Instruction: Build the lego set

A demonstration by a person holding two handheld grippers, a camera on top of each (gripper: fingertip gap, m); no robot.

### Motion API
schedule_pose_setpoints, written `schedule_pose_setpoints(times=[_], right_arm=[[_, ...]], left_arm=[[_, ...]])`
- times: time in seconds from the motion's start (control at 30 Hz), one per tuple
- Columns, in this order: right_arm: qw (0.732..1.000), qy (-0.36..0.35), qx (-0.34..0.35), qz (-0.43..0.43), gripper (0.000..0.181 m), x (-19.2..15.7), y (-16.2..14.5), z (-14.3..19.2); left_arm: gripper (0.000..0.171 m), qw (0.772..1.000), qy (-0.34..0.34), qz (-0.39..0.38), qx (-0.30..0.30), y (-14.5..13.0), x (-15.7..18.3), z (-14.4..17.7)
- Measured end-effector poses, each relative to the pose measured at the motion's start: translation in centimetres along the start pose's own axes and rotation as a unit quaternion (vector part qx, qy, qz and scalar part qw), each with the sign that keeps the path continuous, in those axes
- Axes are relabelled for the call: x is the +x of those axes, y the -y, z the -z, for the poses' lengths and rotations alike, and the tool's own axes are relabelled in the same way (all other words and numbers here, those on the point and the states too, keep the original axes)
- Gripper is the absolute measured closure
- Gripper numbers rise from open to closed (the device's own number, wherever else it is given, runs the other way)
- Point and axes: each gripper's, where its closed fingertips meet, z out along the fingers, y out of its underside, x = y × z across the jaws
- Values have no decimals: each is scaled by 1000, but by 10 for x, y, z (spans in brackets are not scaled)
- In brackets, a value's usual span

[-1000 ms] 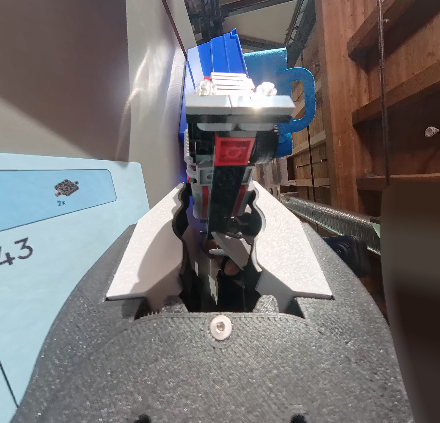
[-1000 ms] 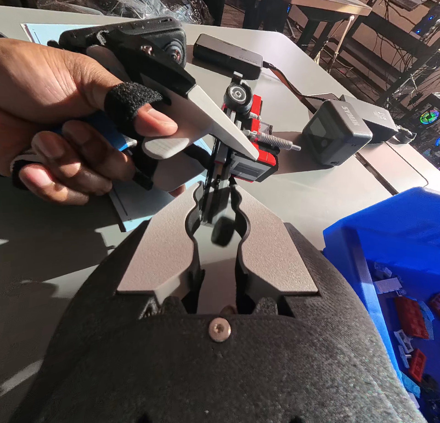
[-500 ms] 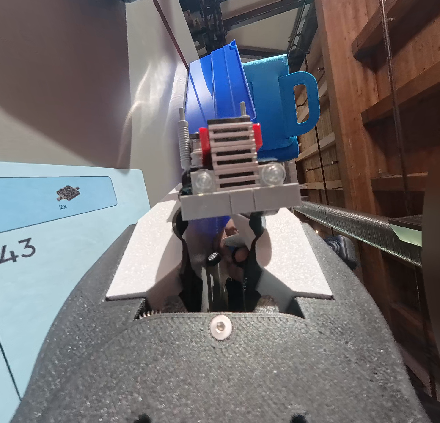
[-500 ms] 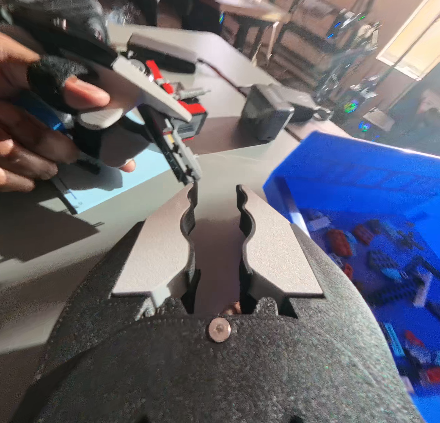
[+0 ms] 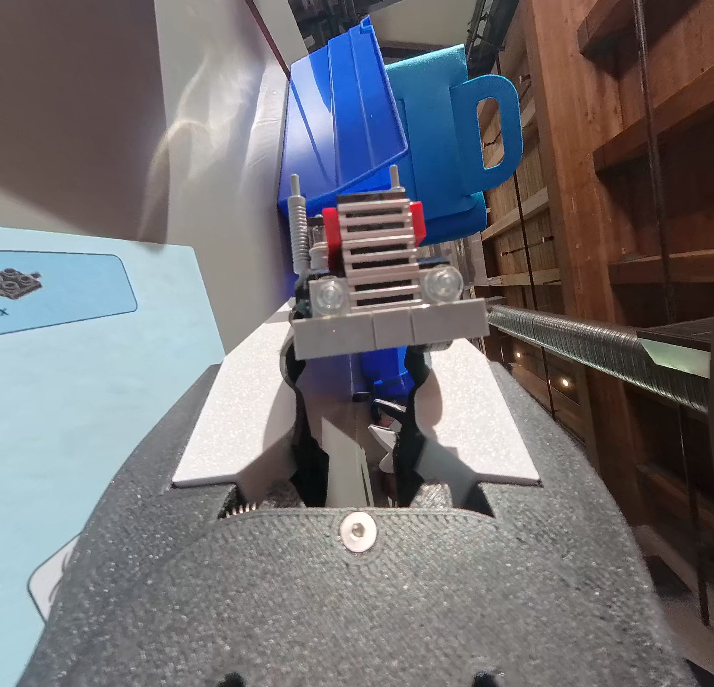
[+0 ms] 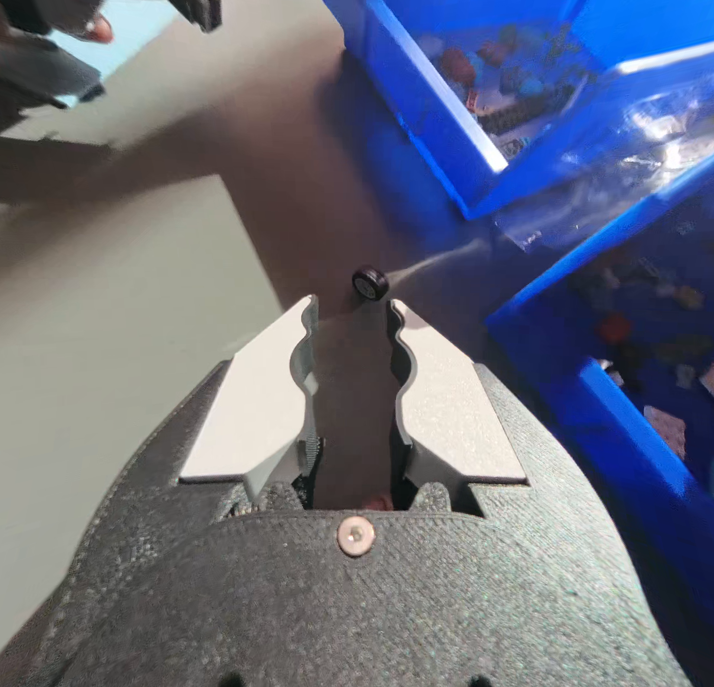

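My left gripper [image 5: 367,332] is shut on the rear of a small lego truck [image 5: 382,266]. The truck has a grey grille, a grey bumper, red corners and clear headlights, and its front faces the camera. My right gripper [image 6: 351,305] is open and empty, low over the grey table [image 6: 116,320]. A small black wheel [image 6: 369,282] lies on the table just beyond its fingertips. The left gripper also shows in the right wrist view [image 6: 193,0], blurred at the top left with the hand that holds it.
A light blue instruction booklet [image 5: 96,359] lies left of the left gripper. Two blue bins [image 6: 405,69] [image 6: 618,417] with several loose lego parts stand right of the right gripper. A clear plastic bag [image 6: 618,158] lies between them. A blue bin [image 5: 340,119] rises behind the truck. Spacing between my two grippers at the tips: around 20 cm.
The right gripper came off the truck's underside, where a black wheel sat between its fingers, and swung right towards the bins. The left gripper turned the truck so its grille faces the camera.
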Motion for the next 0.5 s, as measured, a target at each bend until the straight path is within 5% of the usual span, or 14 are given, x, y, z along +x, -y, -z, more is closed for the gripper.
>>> schedule_pose_setpoints(times=[0.13, 0.23, 0.5], right_arm=[[998, -44, -38, -4, 152, 21, -10, -7], [997, -42, -67, 17, 178, 21, -18, -12], [996, -40, -62, 55, 178, 15, -7, -24]], left_arm=[[120, 1000, 0, -14, -9, -6, 3, -2], [121, 1000, 0, -18, -8, -6, 4, -2], [120, 1000, -7, -18, -17, -8, 5, -3]])
